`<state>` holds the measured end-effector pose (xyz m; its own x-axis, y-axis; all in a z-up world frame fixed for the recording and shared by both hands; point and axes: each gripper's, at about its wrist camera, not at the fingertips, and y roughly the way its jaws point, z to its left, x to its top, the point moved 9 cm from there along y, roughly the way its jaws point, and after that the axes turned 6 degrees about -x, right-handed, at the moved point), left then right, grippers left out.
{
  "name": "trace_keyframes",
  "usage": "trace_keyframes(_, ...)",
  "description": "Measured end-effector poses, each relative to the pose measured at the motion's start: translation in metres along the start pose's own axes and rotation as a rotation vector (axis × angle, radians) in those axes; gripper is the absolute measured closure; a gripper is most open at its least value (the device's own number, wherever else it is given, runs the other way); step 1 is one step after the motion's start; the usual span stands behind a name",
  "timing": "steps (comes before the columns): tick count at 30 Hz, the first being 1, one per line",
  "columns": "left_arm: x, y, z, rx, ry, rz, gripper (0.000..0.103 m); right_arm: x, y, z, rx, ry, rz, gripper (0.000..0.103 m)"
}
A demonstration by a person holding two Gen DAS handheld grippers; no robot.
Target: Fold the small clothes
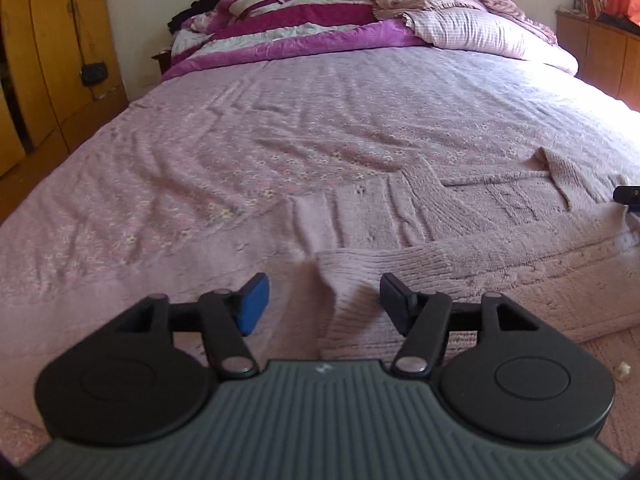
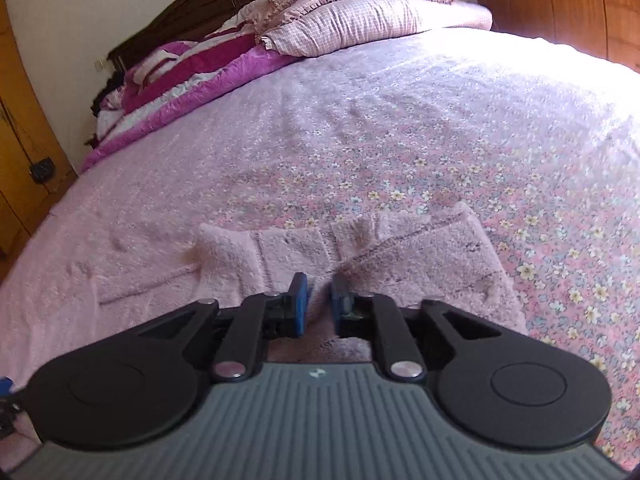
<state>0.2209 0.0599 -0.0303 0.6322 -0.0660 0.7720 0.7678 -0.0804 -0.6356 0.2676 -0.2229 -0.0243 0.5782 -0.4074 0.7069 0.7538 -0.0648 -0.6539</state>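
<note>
Near the bed's (image 1: 200, 168) front edge lies the pink knit sweater (image 1: 400, 216). Your left tongs (image 1: 324, 304) gape around its cuff; your right tongs (image 2: 319, 304) pinch fabric. Uneven pulling may skew the fold.

Your work surface is the bed (image 1: 280, 128), covered by a pink floral sheet (image 2: 460, 168), wrinkled on the left side. A pink knit sweater (image 1: 420, 216) lies flat on it at the near edge, one sleeve folded across the body. At the headboard end you've got a magenta-and-white quilt (image 1: 288, 28) and a pink checked pillow (image 1: 472, 28), well apart from the sweater.
</note>
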Motion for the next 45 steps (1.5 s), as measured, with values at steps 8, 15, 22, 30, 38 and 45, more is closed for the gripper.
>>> trace_keyframes(8,-0.012,-0.007,0.012,0.012,-0.053,0.06,0.04,0.004,-0.057,-0.005,0.067,-0.004,-0.062,0.035)
trace_keyframes(15,-0.017,-0.004,0.016,0.042,-0.075,0.059,0.03,-0.032,-0.073,-0.029,0.025,-0.072,-0.028,0.032)
trace_keyframes(22,-0.016,-0.022,0.02,0.051,-0.111,0.096,0.032,-0.043,-0.07,-0.027,0.029,-0.146,-0.029,0.022)
trace_keyframes(30,-0.025,-0.054,0.042,0.073,-0.183,0.121,0.032,-0.05,-0.119,-0.008,0.128,-0.14,-0.035,0.017)
trace_keyframes(38,-0.024,-0.081,0.099,0.18,-0.21,0.122,0.032,-0.066,-0.168,0.001,0.179,-0.126,-0.039,0.012)
trace_keyframes(45,-0.034,-0.1,0.159,0.291,-0.245,0.12,0.032,-0.091,-0.184,-0.003,0.164,-0.105,-0.016,0.011)
